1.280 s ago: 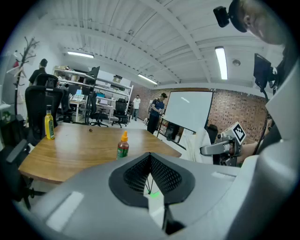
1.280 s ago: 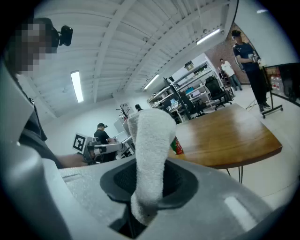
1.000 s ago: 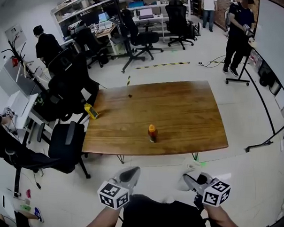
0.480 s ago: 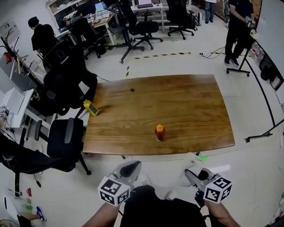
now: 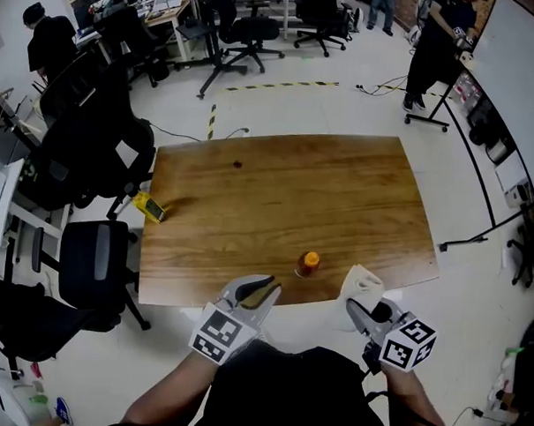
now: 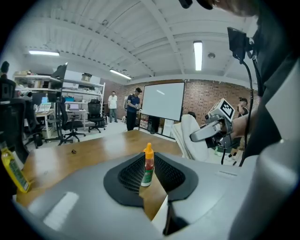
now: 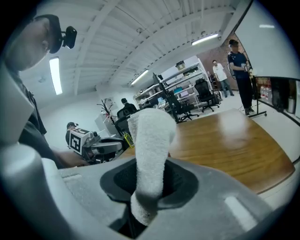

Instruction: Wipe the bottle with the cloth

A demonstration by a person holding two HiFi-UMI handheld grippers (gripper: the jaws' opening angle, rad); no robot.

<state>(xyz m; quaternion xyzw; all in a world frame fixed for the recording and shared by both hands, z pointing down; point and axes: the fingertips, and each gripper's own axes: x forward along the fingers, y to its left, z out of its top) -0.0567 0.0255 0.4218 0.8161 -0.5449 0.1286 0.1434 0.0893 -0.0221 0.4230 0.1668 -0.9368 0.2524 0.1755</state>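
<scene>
A small bottle (image 5: 308,263) with an orange cap stands upright near the front edge of the wooden table (image 5: 276,199). My left gripper (image 5: 265,290) hovers at that edge, a little left of the bottle and apart from it. Its jaws are opening and grip nothing. In the left gripper view the bottle (image 6: 148,165) shows ahead through the gap of the gripper (image 6: 154,190). My right gripper (image 5: 356,309) is off the table's front right, shut on a white cloth (image 5: 363,284). In the right gripper view the gripper (image 7: 147,190) pinches the cloth (image 7: 151,140), which stands up rolled.
A yellow object (image 5: 149,206) lies at the table's left edge and a small dark item (image 5: 237,164) at its far side. Black office chairs (image 5: 95,260) crowd the left. A person (image 5: 431,43) stands by a whiteboard stand at the far right.
The view has come closer to the table, and both grippers now reach its front edge. The left gripper's jaws have parted slightly. The cloth stays in the right gripper.
</scene>
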